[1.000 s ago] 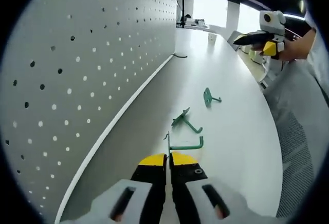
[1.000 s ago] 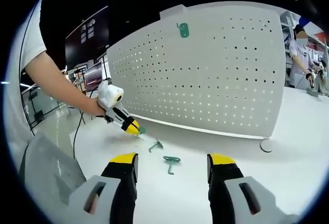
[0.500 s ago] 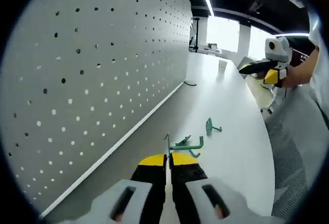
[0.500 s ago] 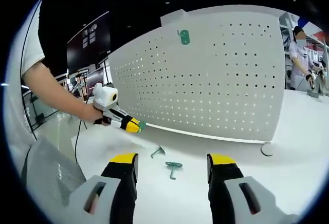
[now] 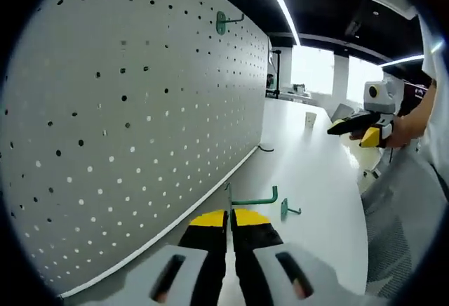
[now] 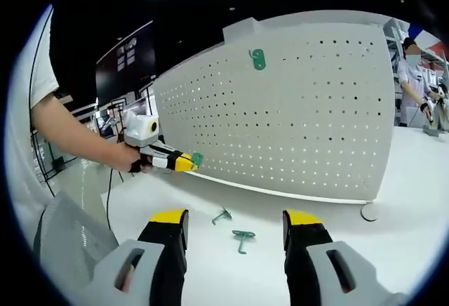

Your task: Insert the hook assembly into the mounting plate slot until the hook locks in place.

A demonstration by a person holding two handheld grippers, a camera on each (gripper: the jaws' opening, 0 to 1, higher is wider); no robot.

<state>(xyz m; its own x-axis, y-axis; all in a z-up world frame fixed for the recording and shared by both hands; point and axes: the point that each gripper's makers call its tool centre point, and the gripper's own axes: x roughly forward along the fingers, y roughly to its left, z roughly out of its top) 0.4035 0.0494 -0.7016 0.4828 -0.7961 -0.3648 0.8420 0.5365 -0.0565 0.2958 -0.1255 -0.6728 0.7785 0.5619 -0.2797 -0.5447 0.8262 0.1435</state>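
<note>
My left gripper (image 5: 230,216) is shut on a green hook (image 5: 252,198), holding it by its flat plate with the bent arm pointing right, lifted above the table. In the right gripper view that same gripper (image 6: 188,161) and its green hook (image 6: 198,158) hang in front of the white pegboard (image 6: 295,116). One green hook (image 5: 223,21) is mounted high on the pegboard (image 5: 126,109), seen also as the mounted hook (image 6: 258,58). Two loose green hooks (image 6: 222,215) (image 6: 243,236) lie on the table; one loose hook (image 5: 286,210) shows past my left jaws. My right gripper (image 6: 235,223) stands open, holding nothing.
The white table (image 6: 393,250) runs along the pegboard's foot. A round pegboard foot (image 6: 370,212) sits at its right end. The person's arm (image 6: 77,134) holds the left gripper. Another person (image 6: 415,85) stands far right. A mesh chair back (image 6: 66,239) is at lower left.
My left gripper has risen with the hook toward the pegboard; the loose hooks have dropped lower in its view. The right gripper stays open, its view shifted slightly.
</note>
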